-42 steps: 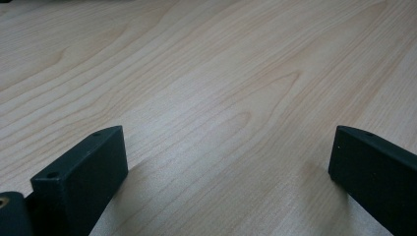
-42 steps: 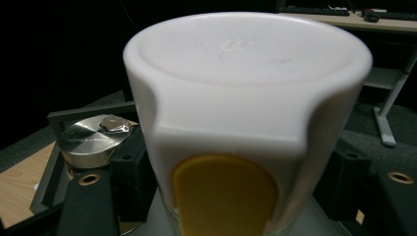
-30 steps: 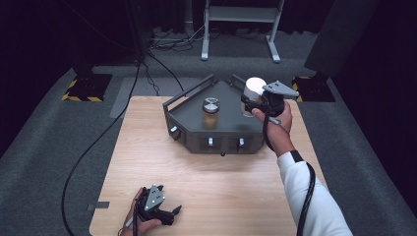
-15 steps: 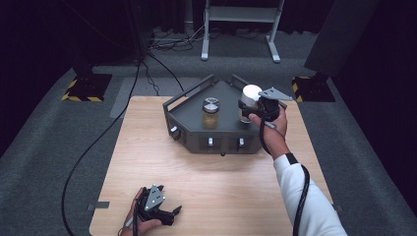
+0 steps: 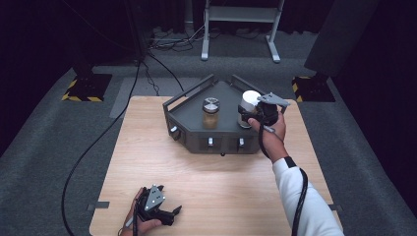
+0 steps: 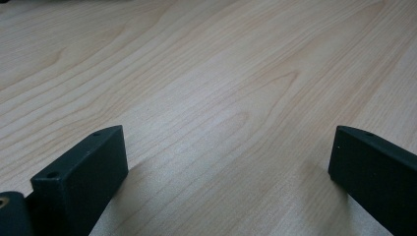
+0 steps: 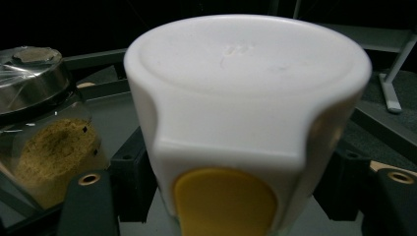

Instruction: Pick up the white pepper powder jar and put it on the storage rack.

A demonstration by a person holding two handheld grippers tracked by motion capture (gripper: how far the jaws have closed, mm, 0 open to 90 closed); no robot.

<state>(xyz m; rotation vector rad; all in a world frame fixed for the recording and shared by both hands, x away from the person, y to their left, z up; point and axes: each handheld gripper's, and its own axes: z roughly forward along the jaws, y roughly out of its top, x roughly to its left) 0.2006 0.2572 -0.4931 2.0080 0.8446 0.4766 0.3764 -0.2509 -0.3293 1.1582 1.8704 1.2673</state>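
The high view looks forward and down from above the near edge of the wooden table (image 5: 206, 182), taking in the grey tray (image 5: 196, 115) at its far side. The right gripper view sits very close, level with that tray (image 7: 110, 115), facing the white container (image 7: 246, 113). The left gripper view skims the tabletop (image 6: 221, 83), well short of the tray.

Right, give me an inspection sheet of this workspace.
Surface: wooden table, bare grain around the tray.
Job's things: white container with yellow patch, over the dark tray; jar of brown powder stands in the tray.
Clutter: nothing seen.
Grippers: right gripper shut on the white container; left gripper open, resting on the table.
Cables: black cable across the floor.
Surroundings: grey carpet, metal stand behind.
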